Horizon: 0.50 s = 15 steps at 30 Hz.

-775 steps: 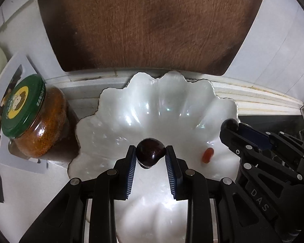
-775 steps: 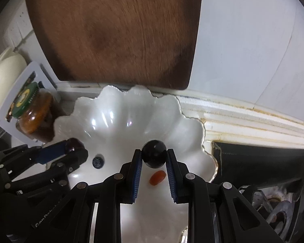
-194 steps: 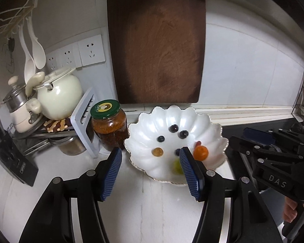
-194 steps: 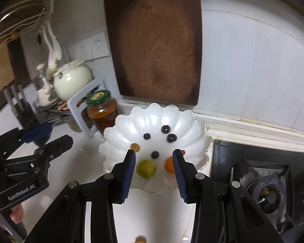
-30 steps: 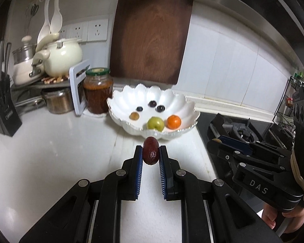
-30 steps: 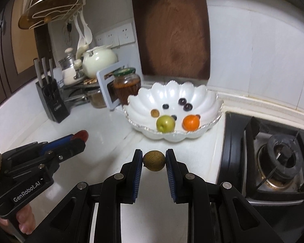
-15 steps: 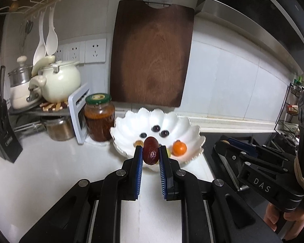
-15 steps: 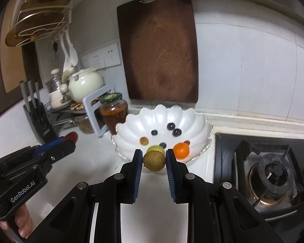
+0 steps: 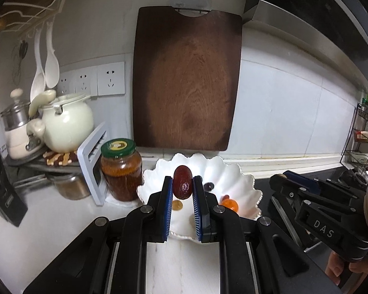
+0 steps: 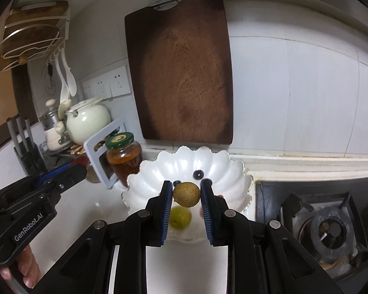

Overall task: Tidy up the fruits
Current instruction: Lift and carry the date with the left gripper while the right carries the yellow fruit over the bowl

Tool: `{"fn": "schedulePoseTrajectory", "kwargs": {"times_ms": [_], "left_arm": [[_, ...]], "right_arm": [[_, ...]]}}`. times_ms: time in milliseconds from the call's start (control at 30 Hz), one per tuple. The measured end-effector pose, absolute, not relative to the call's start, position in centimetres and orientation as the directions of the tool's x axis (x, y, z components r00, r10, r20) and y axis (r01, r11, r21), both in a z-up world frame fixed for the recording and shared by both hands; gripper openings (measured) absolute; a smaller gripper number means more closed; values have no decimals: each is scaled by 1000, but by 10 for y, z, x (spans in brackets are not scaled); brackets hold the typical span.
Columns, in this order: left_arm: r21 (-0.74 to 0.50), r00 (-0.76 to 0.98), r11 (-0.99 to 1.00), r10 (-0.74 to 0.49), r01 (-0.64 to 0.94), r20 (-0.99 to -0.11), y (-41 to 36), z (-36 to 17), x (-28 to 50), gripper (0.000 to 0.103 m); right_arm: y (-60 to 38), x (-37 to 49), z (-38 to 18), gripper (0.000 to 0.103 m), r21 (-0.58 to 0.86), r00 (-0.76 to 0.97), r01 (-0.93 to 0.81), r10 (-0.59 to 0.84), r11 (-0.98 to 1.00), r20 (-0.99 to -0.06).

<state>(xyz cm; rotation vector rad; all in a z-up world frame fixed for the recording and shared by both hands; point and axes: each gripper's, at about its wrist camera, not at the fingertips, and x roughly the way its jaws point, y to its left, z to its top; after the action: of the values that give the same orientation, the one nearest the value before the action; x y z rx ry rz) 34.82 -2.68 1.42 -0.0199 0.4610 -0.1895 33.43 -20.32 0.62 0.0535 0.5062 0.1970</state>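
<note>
- Left gripper (image 9: 182,191) clamps a dark red date (image 9: 183,182), poised just in front of the white bowl (image 9: 243,178).
- Right gripper (image 10: 186,194) pinches a brownish round fruit (image 10: 186,194) there too.
- Bowl already holds an orange (image 9: 230,204), a green fruit (image 10: 181,216) and dark berries (image 10: 198,174); these two remain to drop in.

jar (image 9: 121,169) crowds the bowl's (image 9: 243,183) left; front approach open.
</note>
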Motion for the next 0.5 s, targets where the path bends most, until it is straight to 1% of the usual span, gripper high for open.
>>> {"fn": "schedulePoseTrajectory", "kwargs": {"times_ms": [267,500], "left_arm": [[-52,872,981,-191,188,-451,-29,20,381,17],[-79,842,975,-218,206,-493,-34,19,416,17]], "right_arm": [[-202,365,15,25,73,857,-161,176,984,-484],[-202,395,16,25,72,844,-153,168,986,-510]]}}
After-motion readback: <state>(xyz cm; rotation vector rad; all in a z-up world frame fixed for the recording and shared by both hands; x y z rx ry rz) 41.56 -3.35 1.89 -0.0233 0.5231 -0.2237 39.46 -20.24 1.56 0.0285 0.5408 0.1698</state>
